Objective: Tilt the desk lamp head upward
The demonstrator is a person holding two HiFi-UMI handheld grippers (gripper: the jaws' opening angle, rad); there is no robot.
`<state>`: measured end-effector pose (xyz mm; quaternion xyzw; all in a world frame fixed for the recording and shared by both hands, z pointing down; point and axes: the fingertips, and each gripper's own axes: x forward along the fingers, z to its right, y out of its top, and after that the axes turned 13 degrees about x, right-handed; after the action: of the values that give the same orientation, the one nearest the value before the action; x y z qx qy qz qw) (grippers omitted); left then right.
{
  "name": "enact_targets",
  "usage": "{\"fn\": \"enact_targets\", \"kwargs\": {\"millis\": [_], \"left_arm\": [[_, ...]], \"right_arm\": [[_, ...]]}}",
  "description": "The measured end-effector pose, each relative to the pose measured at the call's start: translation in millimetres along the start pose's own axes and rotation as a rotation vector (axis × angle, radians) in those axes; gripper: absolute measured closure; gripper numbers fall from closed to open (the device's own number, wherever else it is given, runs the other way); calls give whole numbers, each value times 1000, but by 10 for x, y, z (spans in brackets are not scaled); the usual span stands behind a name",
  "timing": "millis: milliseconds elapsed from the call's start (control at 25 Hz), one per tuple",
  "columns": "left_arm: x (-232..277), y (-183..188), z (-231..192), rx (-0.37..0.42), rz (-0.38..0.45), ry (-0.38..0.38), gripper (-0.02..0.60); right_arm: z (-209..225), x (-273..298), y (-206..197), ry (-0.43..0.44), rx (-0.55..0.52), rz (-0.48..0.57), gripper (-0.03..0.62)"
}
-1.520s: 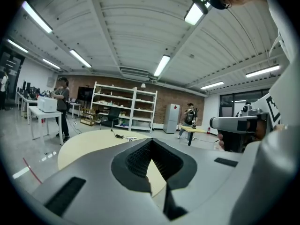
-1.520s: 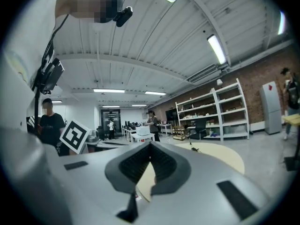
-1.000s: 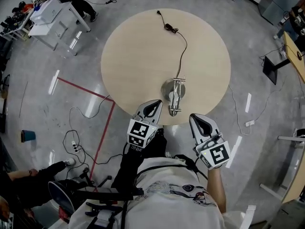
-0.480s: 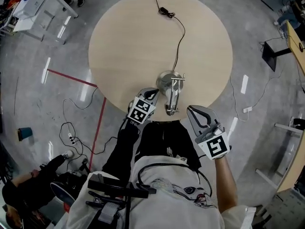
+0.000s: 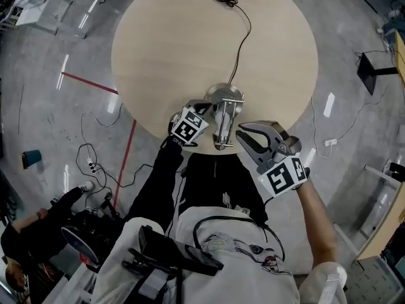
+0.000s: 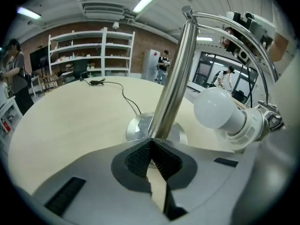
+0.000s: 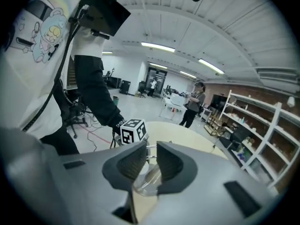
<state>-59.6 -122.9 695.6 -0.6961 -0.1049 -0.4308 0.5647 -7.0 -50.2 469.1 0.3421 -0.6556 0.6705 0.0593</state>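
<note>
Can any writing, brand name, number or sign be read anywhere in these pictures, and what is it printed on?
"SMIN", white letters on the cuff of the black sleeve; a last letter follows but is unclear.
Marker cubes: black-and-white square patterns only, no letters or numbers.
White shirt: cartoon print; any wording is too small to read.
Desk lamp: no label shows.

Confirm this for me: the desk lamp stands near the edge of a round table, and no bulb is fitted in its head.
Not quite. The left gripper view shows a white bulb fitted in the head of the desk lamp. The rest holds: the lamp stands near the edge of the round table.
</note>
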Motion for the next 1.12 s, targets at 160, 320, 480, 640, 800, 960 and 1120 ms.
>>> {"fn": "enact_targets", "kwargs": {"millis": [160, 320, 480, 640, 800, 960, 1120], "left_arm": [[72, -75, -31, -9, -21, -11, 580], [140, -84, -22, 6, -30, -33, 579], [224, -97, -6, 17, -42, -52, 579], [250, -117, -11, 13, -45, -56, 580], [259, -114, -15, 4, -29, -58, 579], [251, -99, -21, 11, -31, -53, 579], [248, -111, -20, -1, -29, -52, 580]], "right_arm": [[-61, 97, -81, 69, -149, -48, 519], [-198, 153, -268, 128, -434, -133, 433], [-238, 240, -380, 153, -723, -165, 410], [-268, 331, -419, 183, -878, -155, 410], [-349, 386, -477, 224, -956, -152, 410], [-439, 402, -543, 256, -1018, -146, 410], [-508, 443, -611, 283, -1085, -131, 410]]}}
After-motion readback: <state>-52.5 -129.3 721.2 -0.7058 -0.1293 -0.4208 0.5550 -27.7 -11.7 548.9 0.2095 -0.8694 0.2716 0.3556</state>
